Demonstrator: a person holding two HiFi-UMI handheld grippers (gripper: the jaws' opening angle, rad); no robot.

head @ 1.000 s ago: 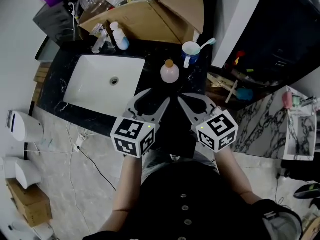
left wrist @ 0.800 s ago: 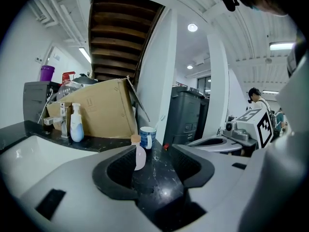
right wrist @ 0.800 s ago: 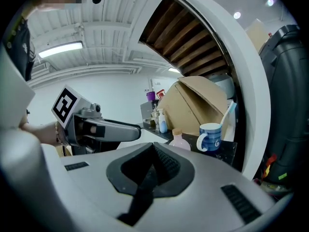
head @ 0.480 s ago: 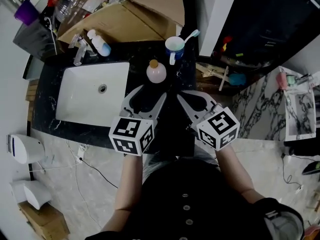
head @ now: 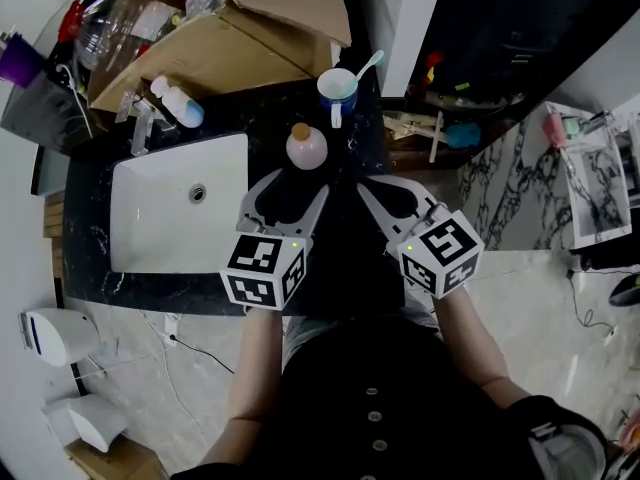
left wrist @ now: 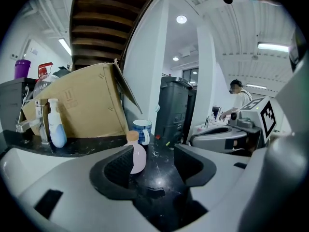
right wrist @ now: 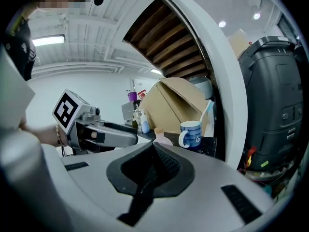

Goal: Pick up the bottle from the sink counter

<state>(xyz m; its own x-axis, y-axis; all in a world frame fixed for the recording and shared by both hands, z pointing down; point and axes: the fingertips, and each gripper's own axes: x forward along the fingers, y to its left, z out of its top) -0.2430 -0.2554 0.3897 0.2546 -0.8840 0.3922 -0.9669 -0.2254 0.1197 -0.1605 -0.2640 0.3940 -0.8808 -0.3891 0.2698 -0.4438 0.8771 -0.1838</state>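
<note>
Left gripper (head: 299,184), jaws just opening, empty, faces the bottle (head: 306,148) on the black counter (head: 350,140) at centre; right gripper (head: 368,192) is closed. Mug (head: 337,89) above holds a toothbrush (head: 367,65).

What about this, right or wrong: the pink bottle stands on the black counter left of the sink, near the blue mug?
Wrong. The head view shows the pink bottle right of the sink, on the black counter near the blue mug.

We count two grippers, the left gripper (head: 296,184) and the right gripper (head: 366,192); two bottles, a pink bottle (head: 306,148) and a white-blue bottle (head: 180,108); one mug (head: 337,88); one toothbrush (head: 367,63); one sink (head: 170,218); one cardboard box (head: 215,43).
</note>
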